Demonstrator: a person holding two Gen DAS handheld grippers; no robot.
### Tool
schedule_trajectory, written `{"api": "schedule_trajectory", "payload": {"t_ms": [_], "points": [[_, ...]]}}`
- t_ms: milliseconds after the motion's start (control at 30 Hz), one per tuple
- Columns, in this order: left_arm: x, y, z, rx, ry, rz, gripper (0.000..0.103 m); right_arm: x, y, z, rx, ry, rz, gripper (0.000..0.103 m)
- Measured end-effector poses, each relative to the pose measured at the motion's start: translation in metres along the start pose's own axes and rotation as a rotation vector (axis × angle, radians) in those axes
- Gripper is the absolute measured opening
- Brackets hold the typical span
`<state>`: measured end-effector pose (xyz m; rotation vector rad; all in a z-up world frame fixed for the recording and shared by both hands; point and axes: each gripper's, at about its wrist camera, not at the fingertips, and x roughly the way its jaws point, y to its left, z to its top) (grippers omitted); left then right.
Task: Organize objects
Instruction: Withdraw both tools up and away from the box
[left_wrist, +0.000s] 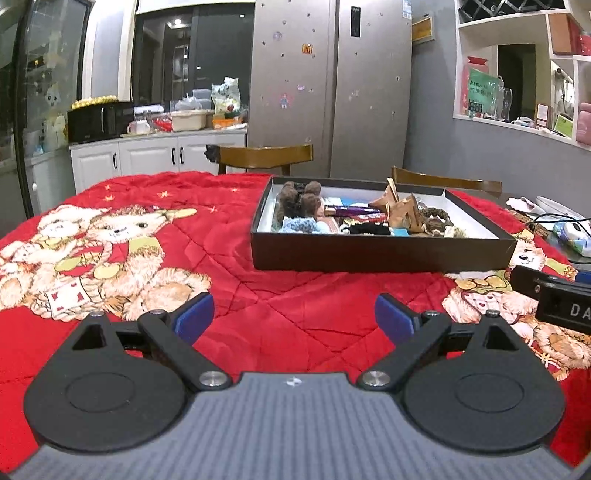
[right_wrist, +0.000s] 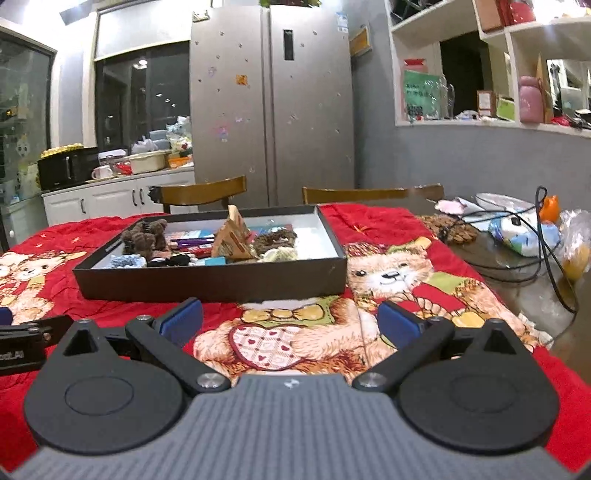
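- Red quilted cloth (left_wrist: 258, 295) with teddy-bear prints covers the table, and the dark shallow box (left_wrist: 380, 254) stands on it; all places below are given from this box.
- At the left end of the box lie brown fuzzy pieces (left_wrist: 299, 201), and just in front of them a small light-blue knitted item (left_wrist: 299, 224).
- In the middle of the box there are purple stick-like items (left_wrist: 351, 211) and a black piece (left_wrist: 365, 229); what exactly they are, I cannot tell.
- More to the right in the box stand tan cardboard-like pieces (left_wrist: 400, 210), tilted, and beside them a brown braided item (left_wrist: 436, 218).
- The right part of the box floor is bare and white.
- The left gripper (left_wrist: 294, 319) hangs over the cloth in front of the box, toward its left front corner, apart from it; its blue pads (left_wrist: 194, 317) are spread wide and hold nothing.
- The right gripper (right_wrist: 290, 321) is over a bear print in front of the right front corner of the box, near but not touching; its fingers (right_wrist: 399, 325) are also spread wide, with nothing between.
- Behind the box stand two wooden chairs (right_wrist: 207, 194), and behind them a grey double-door refrigerator (right_wrist: 271, 110).
- Right of the box, past the cloth edge, lie a black cable (right_wrist: 546, 236) and some plastic bags (right_wrist: 524, 232) on the bare table.
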<state>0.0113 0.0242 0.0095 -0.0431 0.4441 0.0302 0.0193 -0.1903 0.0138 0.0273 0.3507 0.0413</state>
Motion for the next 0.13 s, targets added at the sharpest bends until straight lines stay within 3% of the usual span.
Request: {"api": "schedule_trajectory", "payload": {"t_ms": [133], "points": [[0.0009,-0.0009,-0.0004,0.003,0.000,-0.001,0.096,-0.0003,0.0010,0.0011,-0.002,0.001,0.005,0.103]]}}
